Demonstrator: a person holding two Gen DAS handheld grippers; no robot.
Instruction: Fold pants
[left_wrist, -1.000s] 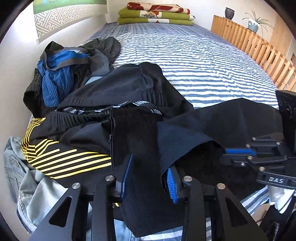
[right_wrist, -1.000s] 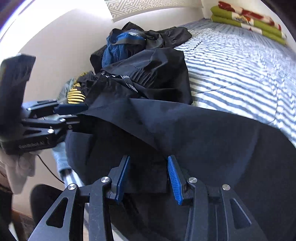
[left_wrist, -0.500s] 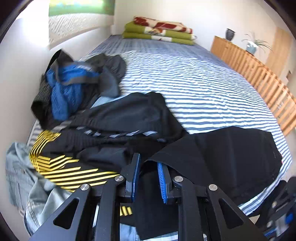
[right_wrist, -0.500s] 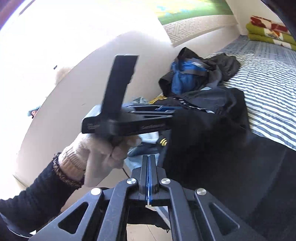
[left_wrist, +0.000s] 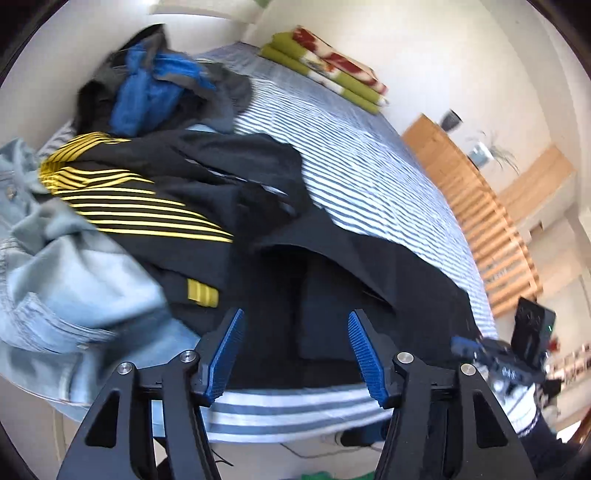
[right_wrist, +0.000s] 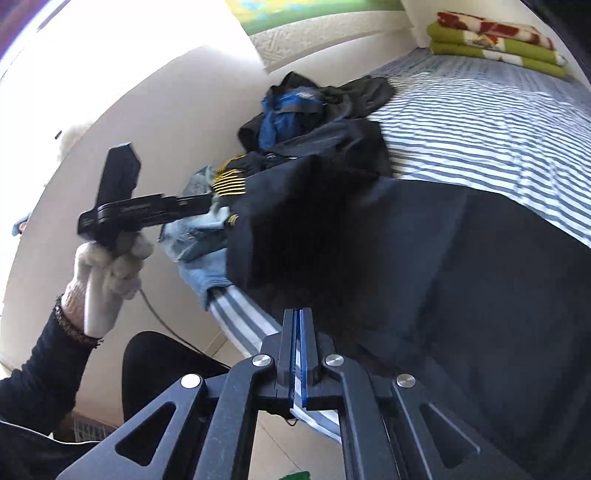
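Pants: the black pants lie spread across the near edge of the bed, part of the cloth doubled over on itself, probably a first fold.
Left gripper: the left gripper hovers over the near hem of the pants with its fingers apart; they have just been opening and no cloth sits between them, so the fabric appears let go here to settle flat.
Right gripper: the right gripper has its fingers pressed together, blue pads meeting. It sits at the bed's edge below the black cloth; nothing can be seen pinched in it.
Person: a gloved hand carries the left gripper off to the side of the pile, clear of the pants.
Clutter: a heap of other clothes, yellow-striped, blue and denim, crowds the wall side, which is likely why the pants are worked at the open edge.
Far end: folded blankets rest by the wall, well apart.
Judged step: regrasping for the next fold.
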